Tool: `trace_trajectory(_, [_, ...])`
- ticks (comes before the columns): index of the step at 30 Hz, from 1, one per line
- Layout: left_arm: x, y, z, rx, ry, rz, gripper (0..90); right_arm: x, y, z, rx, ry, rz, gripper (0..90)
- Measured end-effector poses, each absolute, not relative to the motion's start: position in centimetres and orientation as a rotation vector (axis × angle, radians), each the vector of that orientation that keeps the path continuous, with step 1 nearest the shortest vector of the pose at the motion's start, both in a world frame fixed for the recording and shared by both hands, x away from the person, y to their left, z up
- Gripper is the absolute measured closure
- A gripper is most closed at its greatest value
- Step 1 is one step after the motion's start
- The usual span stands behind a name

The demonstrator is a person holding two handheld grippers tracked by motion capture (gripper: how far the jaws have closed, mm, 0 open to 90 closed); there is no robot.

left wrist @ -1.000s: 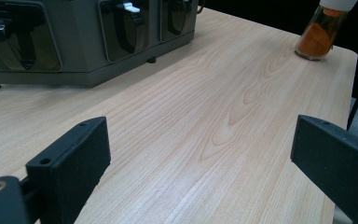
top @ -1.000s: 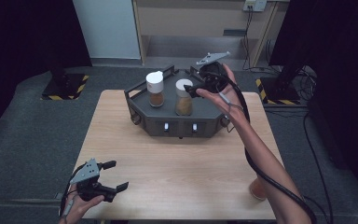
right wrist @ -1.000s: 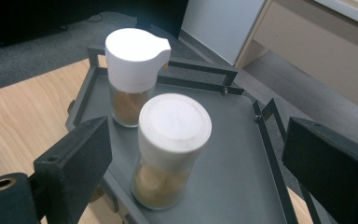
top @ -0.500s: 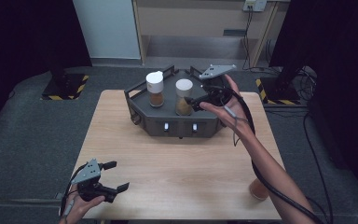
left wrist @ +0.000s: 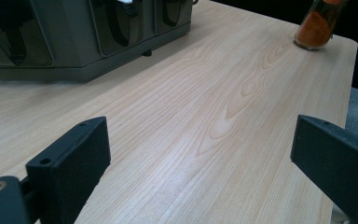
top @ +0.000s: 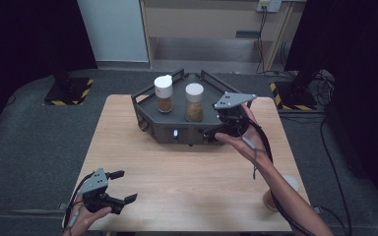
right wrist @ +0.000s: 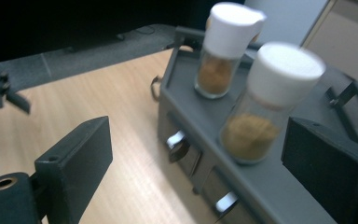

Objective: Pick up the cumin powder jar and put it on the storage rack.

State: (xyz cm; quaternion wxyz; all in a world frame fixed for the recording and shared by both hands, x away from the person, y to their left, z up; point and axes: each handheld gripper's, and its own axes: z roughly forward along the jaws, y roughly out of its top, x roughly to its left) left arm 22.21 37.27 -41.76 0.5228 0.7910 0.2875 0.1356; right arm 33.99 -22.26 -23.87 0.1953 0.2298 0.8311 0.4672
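A dark grey rack [top: 162, 132] with small front drawers stands at the back middle of the wooden table. On it stand two upright white-capped jars of brown spice, one on the left [top: 164, 93] and one on the right [top: 194, 102]. My right gripper [top: 212, 133] is open at the rack's right front corner, clear of both jars. In the right gripper view the nearer jar [right wrist: 270, 102] stands beyond its open jaws [right wrist: 196, 172], with the other jar [right wrist: 223, 51] behind it. My left gripper [top: 124, 186] rests open and empty near the table's front left.
A jar of orange spice [left wrist: 318, 23] stands near the table's front right edge, partly hidden by the forearm [top: 280, 194] in the high view. Black stands with striped bases [top: 69, 91] and cables [top: 325, 147] are on the floor around the table.
My right gripper has let go of the right-hand jar on the rack and drawn back toward the rack's right front corner. The left gripper has stayed put.
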Motion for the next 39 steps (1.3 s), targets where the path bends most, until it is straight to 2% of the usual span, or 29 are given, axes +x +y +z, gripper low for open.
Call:
trace_trajectory(15, [22.3, 37.1, -41.7, 1.903, 0.691, 0.325, 3.7, 30.6, -22.9, -27.7, 0.601, 2.399, 1.273, 9.0])
trace_trajectory(39, [22.4, 36.9, -41.6, 1.926, 0.685, 0.321, 3.7, 28.6, -22.9, -34.0, 0.679, 2.473, 1.231, 9.5])
